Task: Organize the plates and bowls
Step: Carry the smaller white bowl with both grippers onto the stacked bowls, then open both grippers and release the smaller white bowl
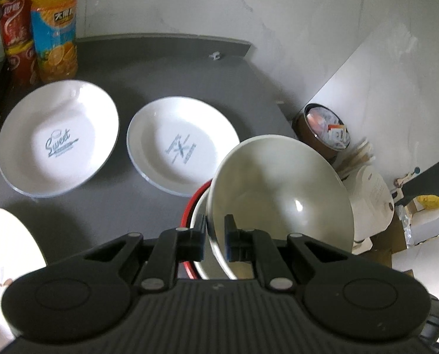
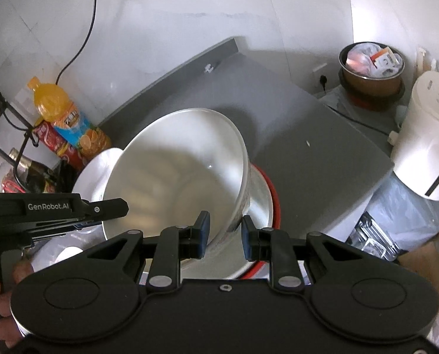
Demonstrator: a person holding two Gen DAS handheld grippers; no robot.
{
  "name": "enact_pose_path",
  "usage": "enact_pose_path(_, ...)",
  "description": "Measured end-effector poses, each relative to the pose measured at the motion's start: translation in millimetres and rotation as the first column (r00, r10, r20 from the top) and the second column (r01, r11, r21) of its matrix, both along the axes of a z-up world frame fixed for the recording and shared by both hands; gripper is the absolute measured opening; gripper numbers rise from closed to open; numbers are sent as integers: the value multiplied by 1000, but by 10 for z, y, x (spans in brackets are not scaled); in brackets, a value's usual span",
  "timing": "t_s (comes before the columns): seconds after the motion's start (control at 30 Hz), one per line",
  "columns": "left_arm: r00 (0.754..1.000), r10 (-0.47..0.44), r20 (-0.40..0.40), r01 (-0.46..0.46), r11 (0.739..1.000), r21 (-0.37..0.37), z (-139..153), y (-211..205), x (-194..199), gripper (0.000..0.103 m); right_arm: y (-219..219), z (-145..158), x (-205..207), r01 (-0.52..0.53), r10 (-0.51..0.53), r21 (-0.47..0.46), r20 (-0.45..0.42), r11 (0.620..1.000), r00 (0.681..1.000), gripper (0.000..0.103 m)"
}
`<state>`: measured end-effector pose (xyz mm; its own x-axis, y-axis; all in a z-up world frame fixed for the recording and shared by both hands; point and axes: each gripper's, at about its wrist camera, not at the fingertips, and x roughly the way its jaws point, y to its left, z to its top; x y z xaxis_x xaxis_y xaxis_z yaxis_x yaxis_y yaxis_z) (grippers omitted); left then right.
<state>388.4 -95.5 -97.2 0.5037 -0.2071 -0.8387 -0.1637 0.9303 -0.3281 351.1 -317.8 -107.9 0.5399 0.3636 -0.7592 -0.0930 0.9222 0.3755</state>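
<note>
A large white bowl [image 1: 278, 191] hangs tilted in the air above a red-rimmed bowl [image 1: 190, 209] that stands on the grey table [image 1: 166, 65]. My left gripper [image 1: 215, 236] is shut on the white bowl's near rim. In the right wrist view the same white bowl [image 2: 175, 171] fills the middle, with the left gripper [image 2: 113, 215] clamped on its left rim and the red-rimmed bowl [image 2: 274, 194] below it. My right gripper [image 2: 223, 231] is open, one finger inside and one outside the bowl's right rim, with a gap showing beside the outer finger.
Two white printed plates [image 1: 57, 138] [image 1: 184, 144] lie on the table's left half, and a patterned plate [image 1: 4, 250] at the near left. An orange juice bottle [image 1: 54, 29] and red canister [image 1: 16, 35] stand at the back left. A bin [image 2: 371, 67] and white appliance [image 2: 428, 141] sit past the right edge.
</note>
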Motion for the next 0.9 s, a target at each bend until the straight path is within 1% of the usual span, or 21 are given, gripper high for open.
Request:
enact_pose_path(0.2,998,-9,-57,9,1000,1,-194,6,-39,9,22,-89,-21,3,-3,-5,-28,1000,1000,24)
enact_pose_path(0.27,998,-11,-65,11,1000,-5,-234,-1,-23,9,16,-111,-3,3,-3,-10,-30,1000,1000,24)
enact_pose_path(0.43,996,-15,-89,16,1000,7,-300,-41,38,9,6,-181,64,-3,3,-16,-55,1000,998,24)
enact_pose_path(0.5,996,-12,-90,14,1000,12,-324,-47,50,10,7,-206,83,-9,8,-17,-61,1000,998,27)
enact_pose_path(0.57,996,-17,-82,19,1000,21,-311,-70,64,10,17,-202,91,-14,13,-33,-55,999,998,28)
enact_pose_path(0.73,995,-23,-99,27,999,32,-292,-93,124,13,31,-169,115,-29,27,-28,-62,999,998,34)
enact_pose_path(0.77,994,-24,-102,27,999,28,-291,-88,127,16,25,-151,117,-29,27,-27,-57,999,998,39)
enact_pose_path(0.8,994,-25,-103,27,999,26,-281,-85,124,20,24,-123,109,-27,25,-30,-50,999,998,46)
enact_pose_path(0.83,994,-25,-103,28,999,27,-269,-85,119,23,21,-92,94,-24,23,-31,-40,999,999,49)
enact_pose_path(0.9,995,-24,-97,28,999,36,-238,-77,103,35,21,-28,70,-21,21,-30,-23,999,1000,51)
